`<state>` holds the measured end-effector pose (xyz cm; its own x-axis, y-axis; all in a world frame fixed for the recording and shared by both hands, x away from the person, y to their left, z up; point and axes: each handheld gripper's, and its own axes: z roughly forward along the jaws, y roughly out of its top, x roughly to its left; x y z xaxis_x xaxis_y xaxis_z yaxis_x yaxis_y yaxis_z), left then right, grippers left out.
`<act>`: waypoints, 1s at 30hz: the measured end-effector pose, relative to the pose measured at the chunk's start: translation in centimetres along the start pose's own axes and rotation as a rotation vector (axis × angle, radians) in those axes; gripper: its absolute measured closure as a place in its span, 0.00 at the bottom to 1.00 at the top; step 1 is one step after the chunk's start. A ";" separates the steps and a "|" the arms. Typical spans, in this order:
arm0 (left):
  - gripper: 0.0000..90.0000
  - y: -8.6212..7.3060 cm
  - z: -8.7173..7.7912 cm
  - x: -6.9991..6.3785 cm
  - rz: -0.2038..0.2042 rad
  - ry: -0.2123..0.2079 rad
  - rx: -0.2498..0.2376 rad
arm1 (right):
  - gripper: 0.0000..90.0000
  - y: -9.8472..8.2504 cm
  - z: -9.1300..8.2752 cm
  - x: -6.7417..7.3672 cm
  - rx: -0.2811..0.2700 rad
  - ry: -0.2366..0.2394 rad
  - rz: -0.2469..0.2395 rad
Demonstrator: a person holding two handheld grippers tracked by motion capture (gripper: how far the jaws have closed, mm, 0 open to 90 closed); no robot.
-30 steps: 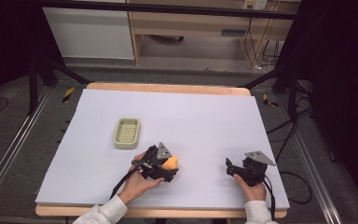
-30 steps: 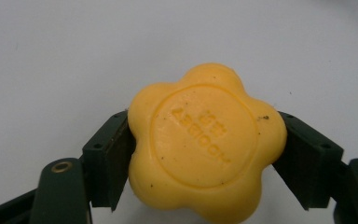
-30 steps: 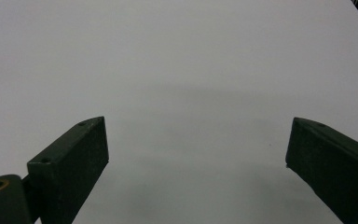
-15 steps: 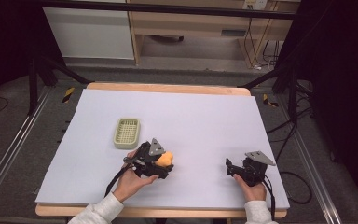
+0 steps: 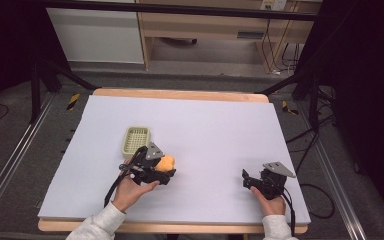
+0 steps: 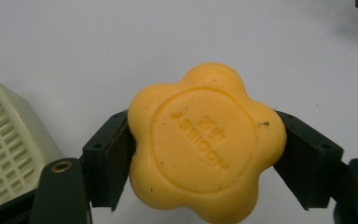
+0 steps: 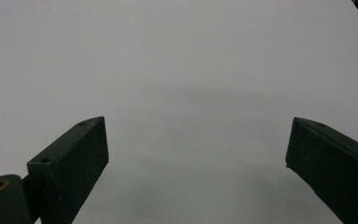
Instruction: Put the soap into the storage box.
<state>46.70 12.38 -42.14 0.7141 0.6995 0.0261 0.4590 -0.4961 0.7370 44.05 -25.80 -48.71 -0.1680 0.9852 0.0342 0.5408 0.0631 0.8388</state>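
Observation:
A flower-shaped orange soap sits clamped between the two black jaws of my left gripper, held just above the white table. In the high view the same soap and left gripper hover a little right of and below a pale green slotted soap dish. The corner of the dish shows at the left edge of the left gripper view. My right gripper rests near the front right of the table, jaws wide apart with bare table between them.
The white table top stretches wide behind both grippers, with a wooden edge at the back. Dark stands and cables flank the table on the floor. A cable trails from the left gripper toward the front edge.
My left gripper has carried the soap leftward and a little farther back, closer to the soap dish. The right gripper has stayed where it was.

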 end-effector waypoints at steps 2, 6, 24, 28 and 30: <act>0.29 0.0 -0.3 0.4 -0.005 0.008 -0.004 | 0.07 0.0 0.0 0.0 0.000 0.000 -0.001; 0.29 0.1 -0.9 1.3 -0.031 0.028 -0.015 | 0.07 0.0 0.0 0.0 0.002 0.000 0.001; 0.29 -0.1 -2.2 4.5 -0.091 0.114 -0.043 | 0.07 0.0 0.1 0.0 0.004 -0.001 -0.001; 0.29 -0.2 -2.5 5.1 -0.100 0.132 -0.044 | 0.07 0.0 0.1 0.0 0.004 -0.001 -0.002; 0.29 -0.2 -2.5 5.4 -0.107 0.140 -0.043 | 0.07 0.0 0.1 0.0 0.004 -0.001 -0.001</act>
<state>49.11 17.52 -40.50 0.5805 0.8134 0.0377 0.5032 -0.3948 0.7687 44.11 -25.82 -48.74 -0.1679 0.9853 0.0324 0.5438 0.0651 0.8367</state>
